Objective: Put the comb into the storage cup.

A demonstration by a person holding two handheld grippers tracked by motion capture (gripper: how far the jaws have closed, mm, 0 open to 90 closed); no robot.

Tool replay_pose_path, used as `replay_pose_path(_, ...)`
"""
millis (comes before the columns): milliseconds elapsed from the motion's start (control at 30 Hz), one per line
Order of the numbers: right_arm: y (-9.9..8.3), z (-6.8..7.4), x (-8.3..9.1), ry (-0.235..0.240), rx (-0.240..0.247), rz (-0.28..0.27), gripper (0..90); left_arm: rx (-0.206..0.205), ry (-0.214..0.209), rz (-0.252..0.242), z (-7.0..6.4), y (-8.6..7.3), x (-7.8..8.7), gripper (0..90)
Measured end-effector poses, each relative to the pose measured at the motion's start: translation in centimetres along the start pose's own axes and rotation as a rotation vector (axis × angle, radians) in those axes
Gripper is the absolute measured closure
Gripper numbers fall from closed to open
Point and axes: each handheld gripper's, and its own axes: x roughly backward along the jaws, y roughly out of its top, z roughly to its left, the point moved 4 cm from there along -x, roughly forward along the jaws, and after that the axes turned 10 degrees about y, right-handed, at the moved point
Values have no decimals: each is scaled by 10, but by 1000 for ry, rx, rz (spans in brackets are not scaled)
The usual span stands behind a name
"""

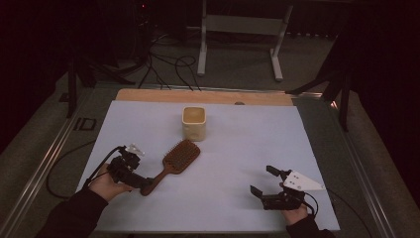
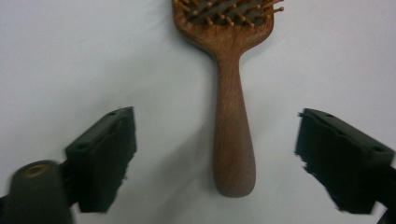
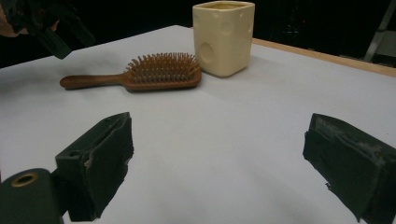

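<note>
Jaws stand wide on both grippers, and neither holds anything. One worktop (image 1: 148, 124) under a pale sheet carries two things: one cream cup (image 1: 193, 123) toward the far middle, and one wooden brush (image 1: 172, 163) lying flat just in front of it, bristles up, handle pointing toward the person's left hand (image 1: 111, 186). At that handle's end sits the left gripper (image 1: 130, 171); in the left gripper view the handle lies between its jaws, clear of both pads. Well apart on the near right, the right gripper (image 1: 265, 182) hovers over bare sheet, aimed across at the brush and cup.
</note>
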Motion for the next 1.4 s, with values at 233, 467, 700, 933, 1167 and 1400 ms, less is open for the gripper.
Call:
replay_pose_path(233, 0, 0, 0, 0, -2, -1, 78, -26, -25, 34, -2, 7, -5, 38)
replay_pose_path(467, 0, 0, 0, 2, 0, -1, 78, -25, -37, 86, -1, 14, -14, 11)
replay_pose_path(700, -1, -1, -1, 0, -4, 1, 78, -52, -30, 169, -5, 17, -26, 1)
replay_pose_path(933, -1, 0, -1, 2, -5, 6, 78, 5, -39, 195, -4, 27, -38, 1)
replay_pose_path(1167, -1, 0, -1, 3, -5, 6, 78, 6, -53, 203, -5, 35, -47, 2)
replay_pose_path(1400, -1, 0, -1, 4, -5, 8, 78, 8, -35, 216, -8, 40, -55, 76)
